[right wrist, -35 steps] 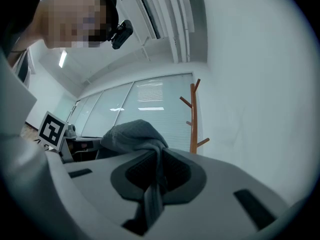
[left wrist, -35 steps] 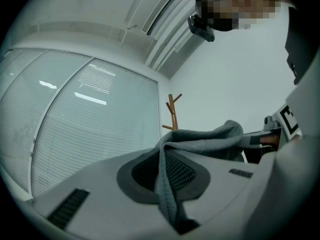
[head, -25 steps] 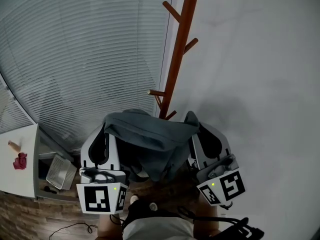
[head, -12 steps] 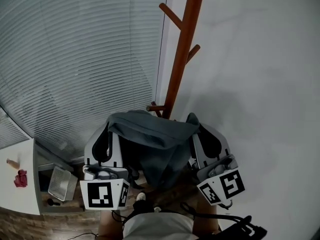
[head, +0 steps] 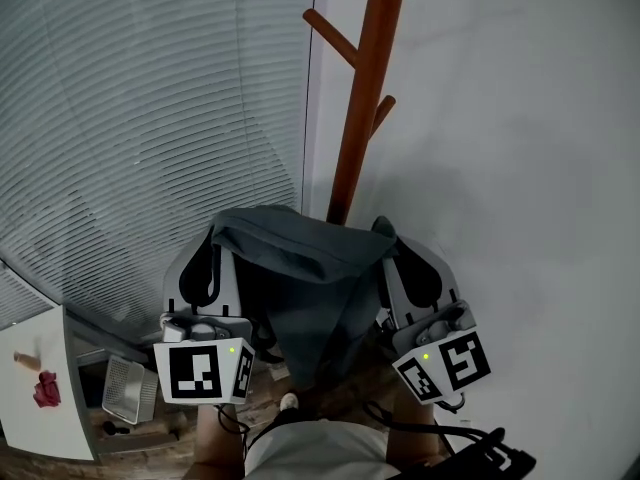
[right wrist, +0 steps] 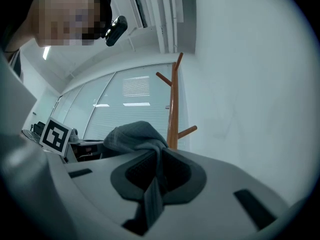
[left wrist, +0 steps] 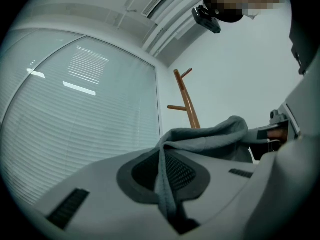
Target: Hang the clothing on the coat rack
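A grey-blue garment (head: 305, 273) hangs stretched between my two grippers, just in front of the brown wooden coat rack (head: 362, 98). My left gripper (head: 222, 260) is shut on the garment's left edge; the cloth (left wrist: 165, 179) runs down between its jaws. My right gripper (head: 390, 253) is shut on the right edge, with a fold of the cloth (right wrist: 152, 194) pinched between its jaws. The rack's pole (right wrist: 173, 111) with its side pegs rises right behind the bunched fabric (right wrist: 135, 136), and the same rack (left wrist: 186, 101) stands beyond the garment in the left gripper view.
A window with closed blinds (head: 150, 118) fills the left; a white wall (head: 520, 148) is on the right. Low at the left are a white tabletop (head: 35, 403) with a small red item (head: 45, 390) and a wire basket (head: 128, 388).
The rack has come closer and stands more upright in the head view. Both grippers hold the garment as before, carried forward toward the rack's pole.
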The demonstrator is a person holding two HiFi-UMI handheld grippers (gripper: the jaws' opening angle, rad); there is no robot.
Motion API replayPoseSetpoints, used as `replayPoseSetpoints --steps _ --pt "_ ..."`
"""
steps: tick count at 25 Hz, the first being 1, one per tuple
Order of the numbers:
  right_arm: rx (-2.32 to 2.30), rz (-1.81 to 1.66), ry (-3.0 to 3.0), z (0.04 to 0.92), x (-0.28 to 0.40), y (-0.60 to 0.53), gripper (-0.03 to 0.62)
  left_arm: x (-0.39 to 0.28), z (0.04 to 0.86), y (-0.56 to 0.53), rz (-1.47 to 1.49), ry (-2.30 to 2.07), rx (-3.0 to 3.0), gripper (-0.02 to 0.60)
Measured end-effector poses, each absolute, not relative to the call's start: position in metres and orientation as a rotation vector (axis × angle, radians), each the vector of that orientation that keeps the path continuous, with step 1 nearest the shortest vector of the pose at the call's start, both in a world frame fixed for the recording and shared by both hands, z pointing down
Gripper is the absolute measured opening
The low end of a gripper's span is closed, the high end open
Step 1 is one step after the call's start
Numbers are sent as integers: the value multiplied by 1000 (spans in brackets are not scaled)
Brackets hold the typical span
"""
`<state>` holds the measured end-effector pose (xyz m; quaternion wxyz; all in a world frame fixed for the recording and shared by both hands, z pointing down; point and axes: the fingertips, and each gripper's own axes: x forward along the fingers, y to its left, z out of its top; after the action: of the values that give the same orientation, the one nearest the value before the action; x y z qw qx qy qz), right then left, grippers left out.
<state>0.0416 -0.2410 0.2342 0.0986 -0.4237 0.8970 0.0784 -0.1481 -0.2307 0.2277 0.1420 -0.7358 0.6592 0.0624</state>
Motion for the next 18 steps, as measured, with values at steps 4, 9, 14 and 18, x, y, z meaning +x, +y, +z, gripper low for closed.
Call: replayPoseSetpoints --steps 4,9,14,18 --pt "-1302 208 2644 237 40 -257 40 -151 233 -256 136 1886 -2162 29" --pt "-1321 155 2643 241 40 -271 40 -152 238 -279 119 1875 -2215 29" --pt "-1360 100 2637 247 43 -282 40 -149 247 -300 56 1870 -2275 29" --pt "-1393 42 2643 258 45 -291 40 -146 261 -316 -13 1873 -2322 29"
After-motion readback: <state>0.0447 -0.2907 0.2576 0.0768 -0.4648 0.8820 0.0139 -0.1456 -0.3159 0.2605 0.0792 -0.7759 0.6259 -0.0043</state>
